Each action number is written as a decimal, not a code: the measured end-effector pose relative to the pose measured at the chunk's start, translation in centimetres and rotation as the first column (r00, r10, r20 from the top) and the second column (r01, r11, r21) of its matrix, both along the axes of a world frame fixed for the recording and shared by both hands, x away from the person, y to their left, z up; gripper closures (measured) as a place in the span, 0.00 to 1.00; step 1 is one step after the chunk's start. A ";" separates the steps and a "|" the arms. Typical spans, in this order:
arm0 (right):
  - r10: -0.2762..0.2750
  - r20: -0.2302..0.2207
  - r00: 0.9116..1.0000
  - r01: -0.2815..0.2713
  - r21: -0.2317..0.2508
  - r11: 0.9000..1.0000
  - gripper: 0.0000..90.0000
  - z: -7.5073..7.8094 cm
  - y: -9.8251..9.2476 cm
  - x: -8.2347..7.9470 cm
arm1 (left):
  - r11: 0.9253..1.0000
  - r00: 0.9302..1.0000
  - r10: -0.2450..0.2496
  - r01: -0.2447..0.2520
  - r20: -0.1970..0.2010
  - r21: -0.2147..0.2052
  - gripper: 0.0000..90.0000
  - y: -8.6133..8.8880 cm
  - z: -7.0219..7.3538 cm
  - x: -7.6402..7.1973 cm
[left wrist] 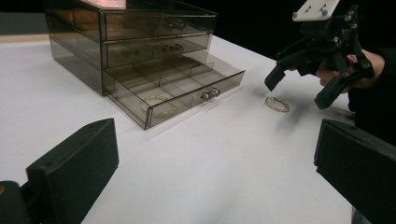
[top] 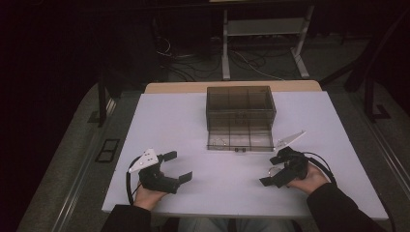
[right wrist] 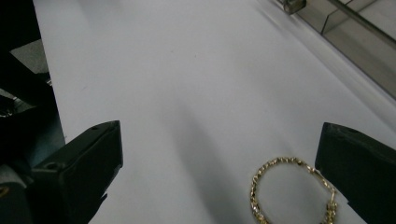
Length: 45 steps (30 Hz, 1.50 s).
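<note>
A smoky clear drawer box [top: 240, 104] stands at the middle back of the white table [top: 169, 121]. Its bottom drawer [left wrist: 187, 86] is pulled out, and a gold bracelet [left wrist: 155, 97] lies in its front left compartment. A second gold bracelet [right wrist: 253, 191] lies flat on the table right of the drawer, also seen in the left gripper view [left wrist: 280, 110]. My right gripper [right wrist: 219, 172] is open and hovers just over it, with the bracelet close to one jaw [left wrist: 298, 91]. My left gripper [top: 178, 166] is open and empty at the front left.
The box's two upper drawers [left wrist: 159, 35] are closed. Bare tabletop [top: 222, 183] lies between the two hands. Beyond the table's far edge, a desk frame [top: 263, 43] and cables [top: 193, 63] sit on the dark floor.
</note>
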State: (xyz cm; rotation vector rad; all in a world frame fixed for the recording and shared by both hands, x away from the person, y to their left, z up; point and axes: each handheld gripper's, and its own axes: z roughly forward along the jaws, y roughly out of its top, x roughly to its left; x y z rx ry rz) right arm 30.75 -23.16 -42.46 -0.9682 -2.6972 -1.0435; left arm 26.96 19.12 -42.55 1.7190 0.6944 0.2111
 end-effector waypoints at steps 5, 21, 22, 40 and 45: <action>0.021 0.000 1.000 -0.021 -0.029 0.999 0.06 -0.3 -0.4 -0.5 | 1.000 1.000 -0.002 0.002 -0.001 0.001 0.00 -0.1 0.0 0.0; 0.041 0.041 0.998 -0.037 -0.090 0.995 0.46 -0.7 -1.3 -1.2 | 1.000 1.000 -0.001 0.001 -0.001 0.002 0.00 -0.1 0.0 0.0; 0.038 0.046 0.998 -0.034 -0.095 0.995 0.48 -0.7 -1.3 -1.2 | 1.000 1.000 -0.001 0.001 -0.001 0.002 0.00 -0.1 0.0 0.0; 0.019 0.104 0.994 -0.002 -0.163 0.987 0.91 -1.1 -1.9 -1.9 | 1.000 1.000 -0.001 0.001 -0.001 0.003 0.00 -0.1 -0.1 0.0; 0.030 0.110 0.994 -0.006 -0.209 0.978 0.94 -0.8 -1.4 -1.8 | 1.000 1.000 -0.002 0.002 -0.001 0.003 0.00 -0.2 -0.1 0.0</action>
